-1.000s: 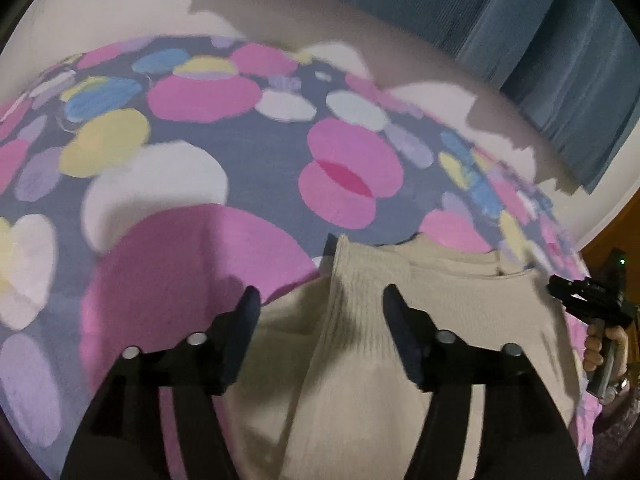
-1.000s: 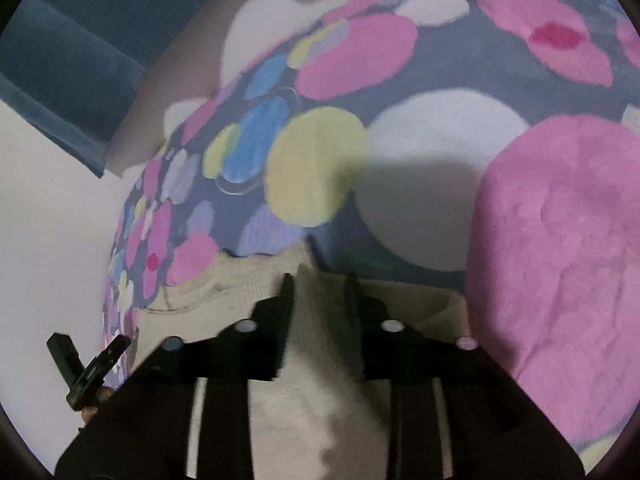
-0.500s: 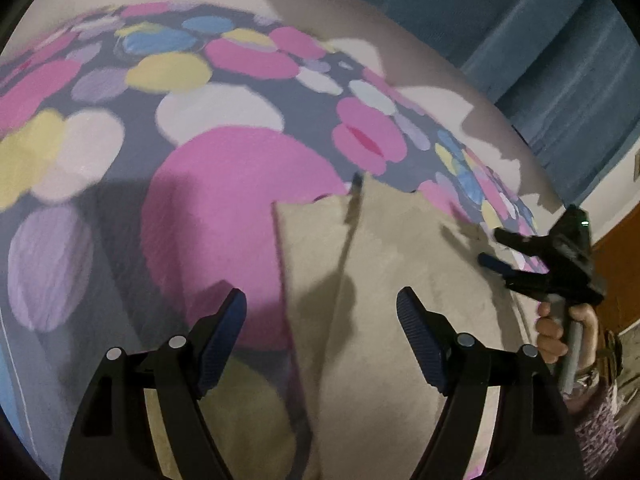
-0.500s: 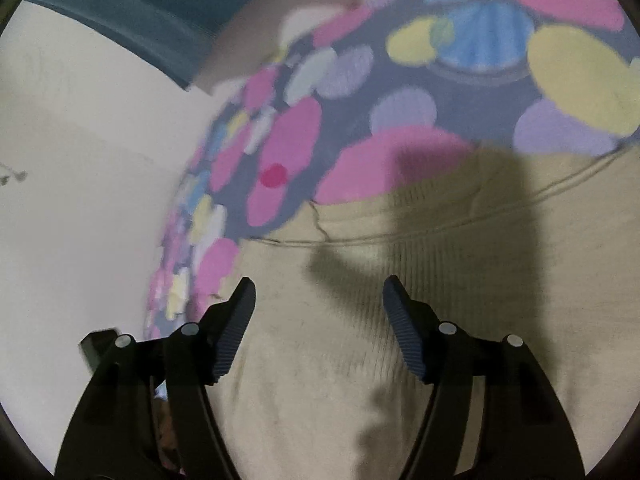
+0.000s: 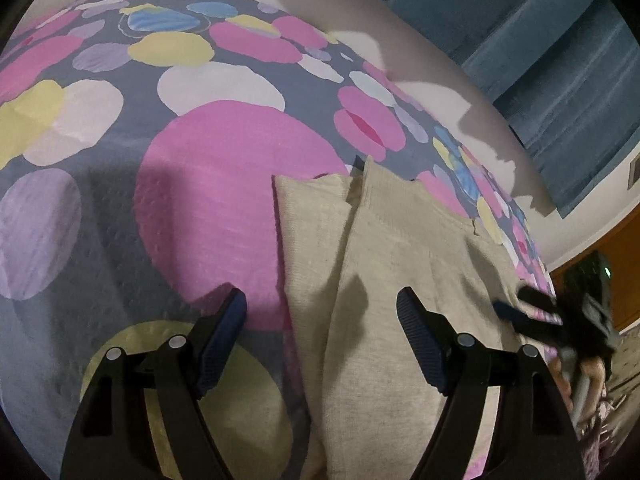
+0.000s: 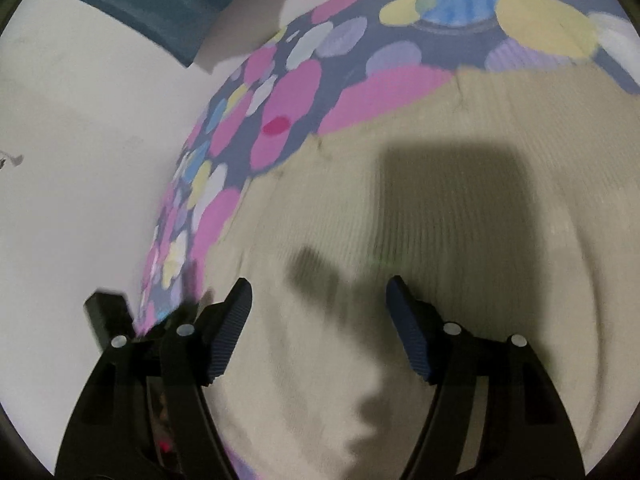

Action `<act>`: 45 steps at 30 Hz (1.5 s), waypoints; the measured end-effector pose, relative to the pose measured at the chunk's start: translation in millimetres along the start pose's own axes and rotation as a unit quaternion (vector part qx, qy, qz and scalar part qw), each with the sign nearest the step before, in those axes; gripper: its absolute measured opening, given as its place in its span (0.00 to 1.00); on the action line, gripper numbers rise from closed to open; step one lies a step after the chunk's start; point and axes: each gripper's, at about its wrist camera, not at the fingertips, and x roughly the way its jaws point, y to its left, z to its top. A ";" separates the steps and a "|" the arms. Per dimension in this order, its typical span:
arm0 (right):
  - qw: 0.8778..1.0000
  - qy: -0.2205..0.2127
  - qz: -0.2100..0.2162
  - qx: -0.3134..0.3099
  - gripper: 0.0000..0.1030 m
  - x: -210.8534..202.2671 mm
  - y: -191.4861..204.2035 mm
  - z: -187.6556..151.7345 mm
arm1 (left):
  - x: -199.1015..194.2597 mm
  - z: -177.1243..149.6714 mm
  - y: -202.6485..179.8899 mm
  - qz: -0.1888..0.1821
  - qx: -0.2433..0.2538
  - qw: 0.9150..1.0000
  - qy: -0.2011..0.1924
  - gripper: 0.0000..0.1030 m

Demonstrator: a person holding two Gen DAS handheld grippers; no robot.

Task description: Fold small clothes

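On spotted bedspread (image 5: 224, 208), beige garment (image 5: 400, 280), both tongs (image 5: 322, 332) (image 6: 318, 320) agape, empty, curtain (image 5: 540, 52) behind

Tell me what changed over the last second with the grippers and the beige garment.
The right gripper let go of the beige garment, opened and drew back across it. The left gripper opened wider and backed off the folded edge. The garment stayed lying on the spotted bedspread.

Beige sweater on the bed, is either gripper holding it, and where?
Neither. The left gripper and right gripper are open above the sweater, holding nothing.
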 end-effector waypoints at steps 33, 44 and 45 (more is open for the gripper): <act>0.995 -0.044 0.026 -0.086 0.86 -33.7 12.4 -131.7 | 25.5 -2.8 -21.8 -0.048 -0.021 0.998 0.033 0.46; 0.997 -0.027 0.058 -0.044 0.87 -56.1 2.7 -136.1 | 12.4 15.4 -83.9 -0.058 0.016 0.998 0.020 0.12; 0.997 -0.023 0.062 -0.039 0.87 -61.1 -0.1 -136.9 | 10.3 17.9 -94.3 -0.059 0.024 0.998 0.017 0.12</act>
